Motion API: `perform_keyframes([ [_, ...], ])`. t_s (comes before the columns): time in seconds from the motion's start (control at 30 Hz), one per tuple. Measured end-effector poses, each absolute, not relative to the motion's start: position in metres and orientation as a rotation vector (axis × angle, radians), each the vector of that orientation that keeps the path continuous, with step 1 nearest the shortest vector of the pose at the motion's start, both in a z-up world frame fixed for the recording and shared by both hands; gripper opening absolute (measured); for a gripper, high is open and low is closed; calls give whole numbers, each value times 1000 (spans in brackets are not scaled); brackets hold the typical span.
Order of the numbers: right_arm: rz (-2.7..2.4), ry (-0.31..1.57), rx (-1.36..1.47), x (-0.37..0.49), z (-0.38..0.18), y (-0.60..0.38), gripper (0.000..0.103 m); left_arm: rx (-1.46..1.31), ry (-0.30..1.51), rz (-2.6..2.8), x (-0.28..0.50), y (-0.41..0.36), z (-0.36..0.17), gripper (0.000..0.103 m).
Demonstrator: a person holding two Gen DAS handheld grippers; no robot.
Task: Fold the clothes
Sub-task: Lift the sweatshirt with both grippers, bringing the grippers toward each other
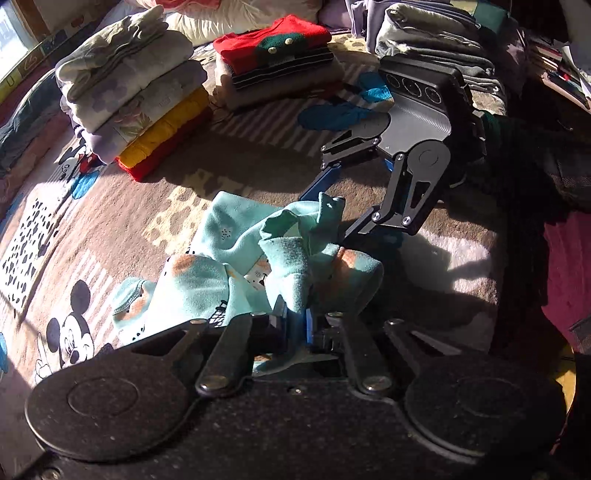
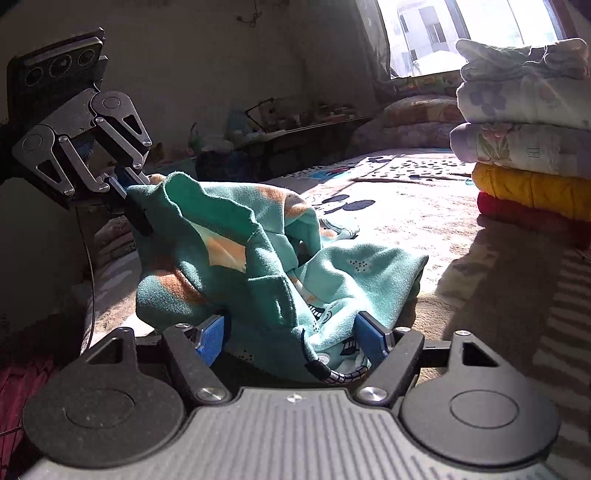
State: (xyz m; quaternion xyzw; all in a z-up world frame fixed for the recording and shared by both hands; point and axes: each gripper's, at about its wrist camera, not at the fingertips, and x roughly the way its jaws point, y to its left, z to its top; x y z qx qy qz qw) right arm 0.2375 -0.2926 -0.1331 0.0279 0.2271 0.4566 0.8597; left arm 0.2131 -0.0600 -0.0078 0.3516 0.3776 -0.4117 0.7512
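The left claw (image 1: pixel 295 326) is pinching the crumpled teal garment (image 1: pixel 236 266) tight, while the right claw (image 2: pixel 291 341) is gaping wide around its fabric

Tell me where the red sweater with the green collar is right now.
In the left wrist view, the red sweater tops the middle folded stack at the far edge of the blanket, between the pale floral stack and the grey stack.

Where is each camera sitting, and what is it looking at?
Left wrist view: sits on the left hand-held gripper, shut on the teal garment, facing the folded piles; the right hand-held gripper shows.
Right wrist view: sits on the open right hand-held gripper, facing the window.
Both share the garment and the rug.
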Motion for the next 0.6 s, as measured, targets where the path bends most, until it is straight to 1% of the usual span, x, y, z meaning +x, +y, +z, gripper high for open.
perform_keyframes([
  [0.13, 976, 427, -37, 223, -127, -280, 74, 884, 726, -872, 172, -44, -19, 5],
  [0.3, 966, 367, -180, 204, -121, -264, 74, 973, 639, -829, 142, -22, -40, 5],
  [0.47, 979, 316, -268, 190, -115, -250, 74, 1029, 589, -768, 126, -11, -56, 5],
  [0.6, 983, 296, -309, 184, -113, -239, 74, 1020, 585, -741, 120, -4, -66, 5],
])
